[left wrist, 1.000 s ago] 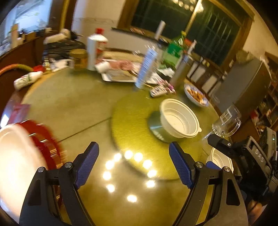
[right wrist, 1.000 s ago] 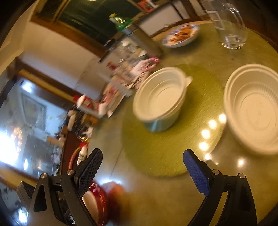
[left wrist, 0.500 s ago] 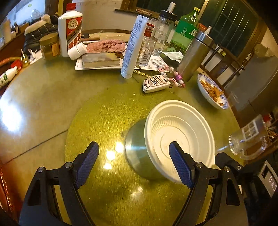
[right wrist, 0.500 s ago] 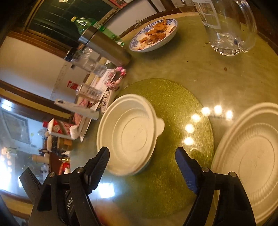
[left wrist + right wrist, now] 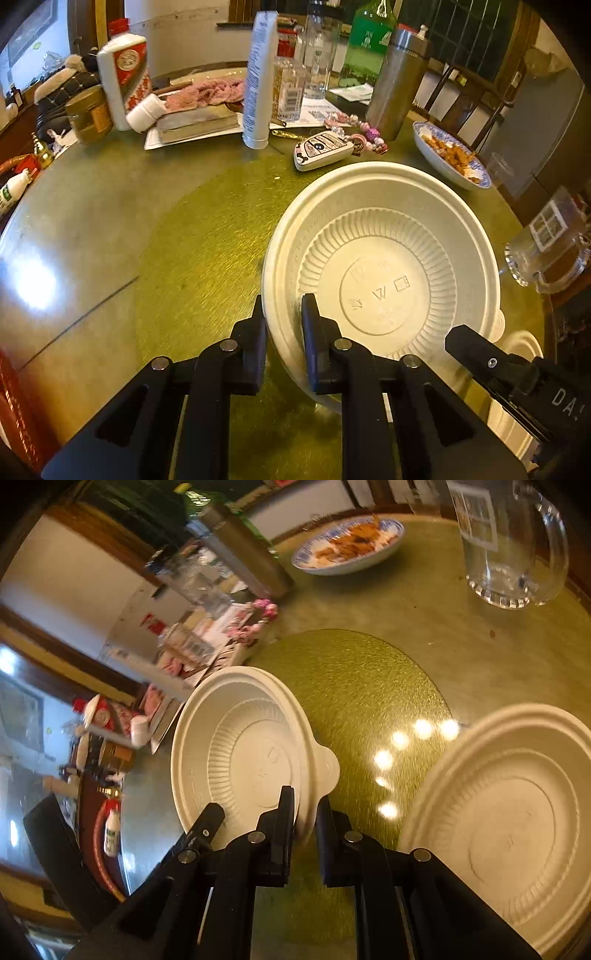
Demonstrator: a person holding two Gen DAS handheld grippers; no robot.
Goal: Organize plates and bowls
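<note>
A white ribbed bowl (image 5: 380, 273) (image 5: 243, 753) sits on a round green mat (image 5: 207, 258). My left gripper (image 5: 283, 299) is closing, one finger inside and one outside the bowl's left rim, pads against it. My right gripper (image 5: 306, 795) is closing too, with the bowl's near rim between its pads, beside the small tab. In the left wrist view the right gripper's black finger (image 5: 465, 341) reaches onto the bowl's lower right edge. A second white bowl (image 5: 509, 819) (image 5: 521, 343) stands to the right, apart from both grippers.
A glass mug (image 5: 550, 251) (image 5: 513, 554) and a blue-patterned dish of food (image 5: 450, 158) (image 5: 347, 546) stand beyond the bowls. Bottles, a steel flask (image 5: 395, 81), a white tube (image 5: 258, 77) and a key fob (image 5: 321, 149) crowd the far side. Something red (image 5: 14, 406) lies near left.
Both grippers moved in over the mat to the white bowl and went from wide open to shut on its rim, the left at the left edge, the right near the tab.
</note>
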